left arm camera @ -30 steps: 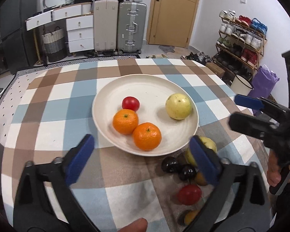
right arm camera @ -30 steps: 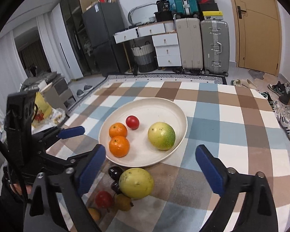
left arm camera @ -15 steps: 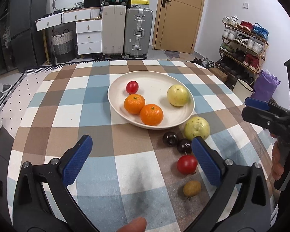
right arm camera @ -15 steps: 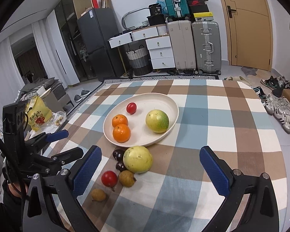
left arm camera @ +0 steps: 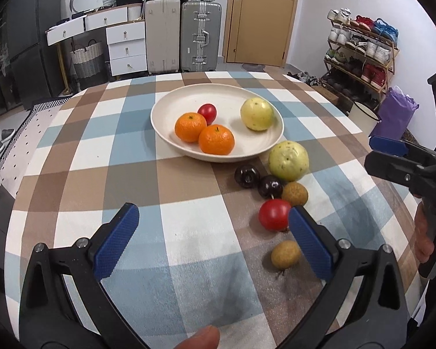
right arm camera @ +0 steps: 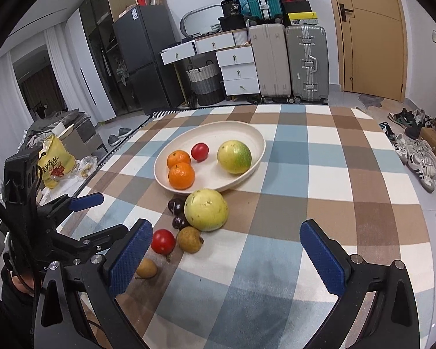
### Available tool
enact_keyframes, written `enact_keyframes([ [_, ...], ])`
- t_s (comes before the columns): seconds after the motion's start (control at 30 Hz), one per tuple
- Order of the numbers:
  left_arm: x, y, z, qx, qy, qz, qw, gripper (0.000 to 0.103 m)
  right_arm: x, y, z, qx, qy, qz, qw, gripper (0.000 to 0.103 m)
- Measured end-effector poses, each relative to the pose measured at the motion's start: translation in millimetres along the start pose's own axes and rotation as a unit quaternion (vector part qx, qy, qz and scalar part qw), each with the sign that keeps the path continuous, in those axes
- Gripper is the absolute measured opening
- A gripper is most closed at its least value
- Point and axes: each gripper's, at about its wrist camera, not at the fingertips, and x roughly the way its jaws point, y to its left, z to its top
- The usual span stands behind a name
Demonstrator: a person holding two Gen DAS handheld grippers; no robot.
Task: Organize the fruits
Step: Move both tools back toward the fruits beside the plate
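Note:
A cream plate [left arm camera: 232, 96] [right arm camera: 232, 129] on the checked tablecloth holds two oranges [left arm camera: 216, 139], a small red tomato [left arm camera: 207, 112] and a yellow-green guava [left arm camera: 256, 114]. On the cloth beside it lie a second guava [left arm camera: 288, 160] [right arm camera: 206, 209], two dark plums [left arm camera: 247, 176], a red tomato [left arm camera: 273, 214] [right arm camera: 163, 241] and two brown fruits [left arm camera: 295, 193] [left arm camera: 285, 258]. My left gripper [left arm camera: 215, 241] is open and empty, hovering near the loose fruits. My right gripper [right arm camera: 223, 257] is open and empty, near the table's front; it also shows in the left wrist view [left arm camera: 392, 157].
The table [right arm camera: 348, 174] is round with a checked cloth. Suitcases [left arm camera: 200, 35], white drawers [left arm camera: 125, 46] and a door stand behind it. A shoe rack [left arm camera: 360, 55] and purple bag [left arm camera: 396, 113] are at the right. A yellow bag [right arm camera: 53, 164] lies left.
Both grippers have pulled back from the plate and risen, so the whole table and the loose fruits now show. Both stay open and empty. No fruit has moved.

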Motion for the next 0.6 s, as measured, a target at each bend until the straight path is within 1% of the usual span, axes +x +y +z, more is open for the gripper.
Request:
enact_keyframes([
  [0.1,0,-1,-7,-0.002,0.004,0.002,1.0,0.102,2,2,-8,0.0,0.006,0.002,1.0,0.103],
  [0.23,3,-3,-15,0.0,0.015,-0.01,0.9998,0.102,7,4,-18,-0.003,0.017,0.005,1.0,0.103],
  [0.3,3,-7,-18,0.003,0.015,-0.013,0.9998,0.102,10,5,-21,-0.002,0.02,0.0,1.0,0.103],
  [0.37,4,-10,-20,0.01,0.023,-0.017,0.9995,0.102,12,4,-24,0.0,0.025,0.0,1.0,0.103],
  [0.43,5,-12,-23,0.016,0.028,-0.014,0.9994,0.102,13,3,-26,0.001,0.027,-0.002,1.0,0.103],
  [0.5,8,-14,-25,0.018,0.038,-0.023,0.9988,0.102,14,2,-28,-0.001,0.03,-0.005,1.0,0.103],
  [0.6,9,-16,-28,0.019,0.039,-0.032,0.9985,0.102,16,0,-31,-0.001,0.04,-0.013,0.999,0.103],
])
